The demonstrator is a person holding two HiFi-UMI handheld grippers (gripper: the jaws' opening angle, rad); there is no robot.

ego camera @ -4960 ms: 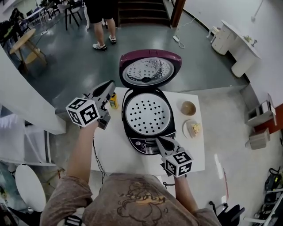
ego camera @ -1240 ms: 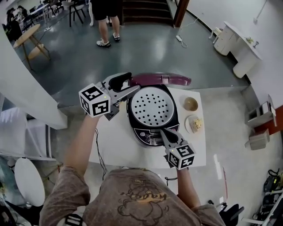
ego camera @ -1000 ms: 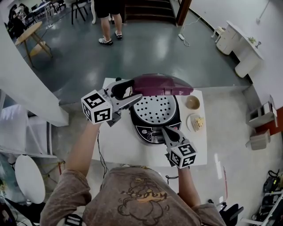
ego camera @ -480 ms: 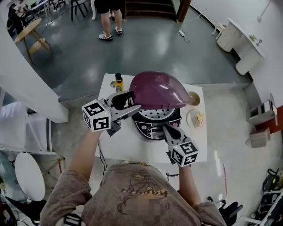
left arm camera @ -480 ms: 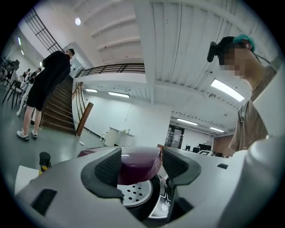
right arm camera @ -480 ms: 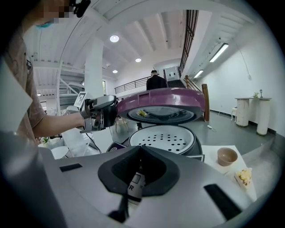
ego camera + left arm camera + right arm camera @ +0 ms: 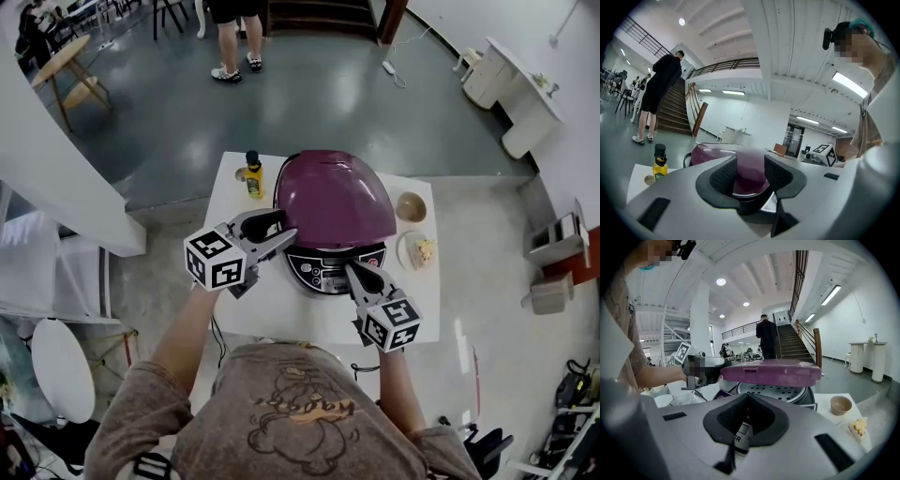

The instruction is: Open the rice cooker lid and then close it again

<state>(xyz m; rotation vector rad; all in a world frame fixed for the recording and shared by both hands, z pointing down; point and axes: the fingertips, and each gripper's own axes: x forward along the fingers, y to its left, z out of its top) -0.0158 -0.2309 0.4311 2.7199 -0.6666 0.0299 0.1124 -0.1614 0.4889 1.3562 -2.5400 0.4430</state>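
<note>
The rice cooker (image 7: 330, 267) stands on a white table (image 7: 267, 309). Its purple lid (image 7: 336, 202) is lowered over the pot. In the right gripper view the lid (image 7: 771, 372) still hangs a little above the perforated inner tray (image 7: 776, 391). My left gripper (image 7: 284, 234) is at the lid's front left edge. Its jaws are apart and closing, and the lid (image 7: 740, 161) shows beyond the gap with nothing pressed between the pads. My right gripper (image 7: 352, 269) is shut and empty, its tip at the cooker's control panel (image 7: 323, 272).
A yellow bottle (image 7: 253, 175) stands at the table's far left corner. A small bowl (image 7: 411, 207) and a plate with food (image 7: 417, 252) sit to the right of the cooker. A person (image 7: 230, 28) stands on the floor beyond the table.
The lid has swung down from upright to almost closed. My left gripper came down with it and its jaws have narrowed. The right gripper has stayed at the control panel.
</note>
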